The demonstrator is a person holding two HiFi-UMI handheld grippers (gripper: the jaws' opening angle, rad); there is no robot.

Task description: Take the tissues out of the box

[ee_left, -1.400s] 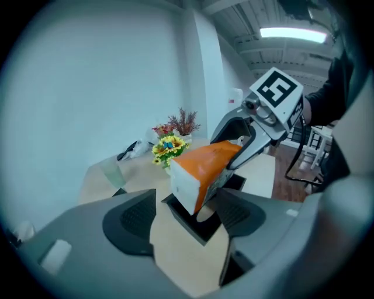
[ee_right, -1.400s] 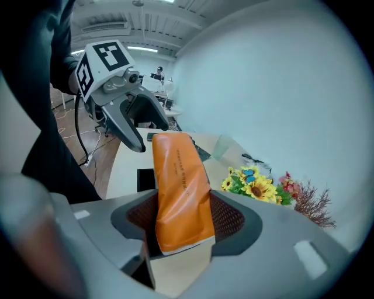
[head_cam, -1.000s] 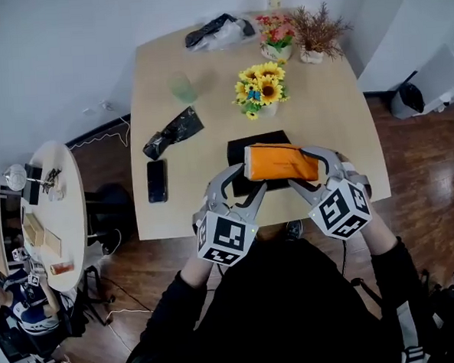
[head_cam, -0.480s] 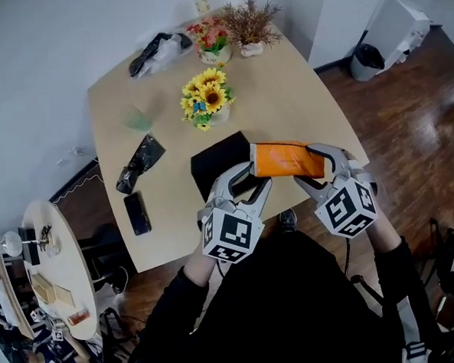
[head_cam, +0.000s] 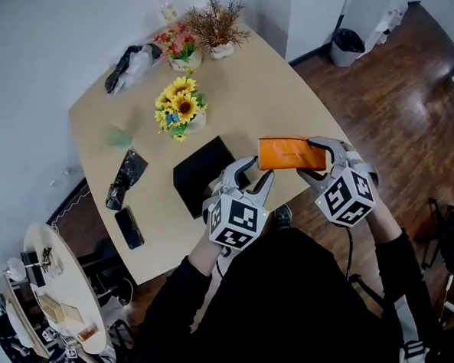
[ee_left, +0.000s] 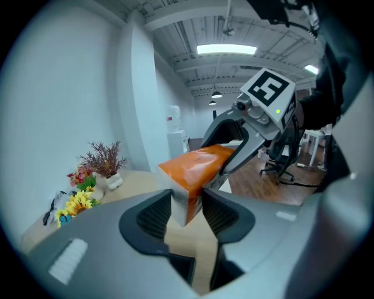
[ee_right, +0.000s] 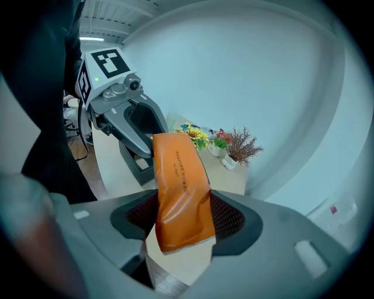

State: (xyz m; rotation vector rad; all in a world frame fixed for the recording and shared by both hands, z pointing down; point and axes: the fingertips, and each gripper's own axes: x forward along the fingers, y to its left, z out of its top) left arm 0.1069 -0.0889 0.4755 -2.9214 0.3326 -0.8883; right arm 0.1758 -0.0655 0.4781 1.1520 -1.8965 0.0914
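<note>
While it hangs centre-right in head view, the tissue pack [head_cam: 290,152] is outside the box [head_cam: 203,174]. Left gripper view: left gripper [ee_left: 187,213], jaws just closing, pinches one end. Right gripper view: right gripper [ee_right: 181,225] clamps the other. Probably light, squashy, slick: hold the ends.

Orange tissue pack [head_cam: 290,152], black box [head_cam: 203,174]

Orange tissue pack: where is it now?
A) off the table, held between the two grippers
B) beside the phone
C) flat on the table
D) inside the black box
A: the orange tissue pack is clear of the black box. The right gripper is clamped on one end, and the left gripper, whose jaws have just been closing, pinches the other.
</note>
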